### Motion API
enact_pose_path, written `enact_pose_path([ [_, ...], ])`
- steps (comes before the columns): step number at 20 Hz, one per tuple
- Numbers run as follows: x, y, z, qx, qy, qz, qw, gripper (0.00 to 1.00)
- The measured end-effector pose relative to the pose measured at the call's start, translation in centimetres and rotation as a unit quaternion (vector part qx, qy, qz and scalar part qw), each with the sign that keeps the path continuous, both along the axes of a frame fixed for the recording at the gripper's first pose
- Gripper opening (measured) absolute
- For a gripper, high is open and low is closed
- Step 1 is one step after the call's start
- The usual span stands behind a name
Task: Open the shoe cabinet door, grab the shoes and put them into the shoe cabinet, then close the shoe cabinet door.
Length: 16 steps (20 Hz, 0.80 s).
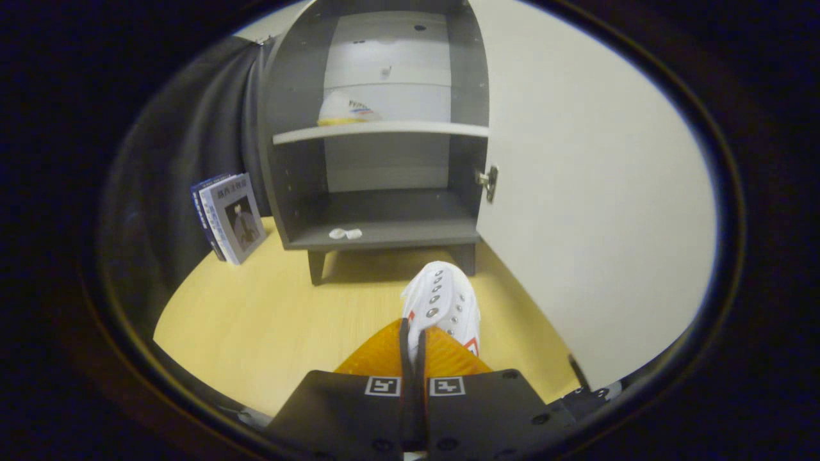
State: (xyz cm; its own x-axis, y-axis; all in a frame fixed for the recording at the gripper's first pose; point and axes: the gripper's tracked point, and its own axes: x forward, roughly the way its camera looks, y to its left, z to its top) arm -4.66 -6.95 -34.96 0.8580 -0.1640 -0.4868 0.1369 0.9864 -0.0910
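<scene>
The grey shoe cabinet [378,218] stands ahead on the wooden floor, its white door [589,192] swung wide open to the right. One white shoe with coloured stripes [346,110] rests on the upper shelf [384,131]. My gripper [414,342] is shut on a second white shoe [442,304] with metal eyelets, pinching its rear edge between both fingers. The shoe points toward the cabinet and hangs just in front of the lower compartment. A small white scrap [344,234] lies on the bottom shelf.
Two books [229,218] lean against the black cloth wall left of the cabinet. The open door stands close on the right, with its hinge [489,182] at the cabinet's side. Bare yellow floor [269,320] stretches to the left of the held shoe.
</scene>
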Motion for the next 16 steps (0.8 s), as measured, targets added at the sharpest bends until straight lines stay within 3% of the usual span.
enact_pose_path([
  [8, 5.3, 1.3, 16.0, -0.037, -0.093, 0.002, 0.995, 0.02],
  [16, 17.9, 0.2, 22.4, -0.042, -0.148, 0.039, 0.987, 0.02],
])
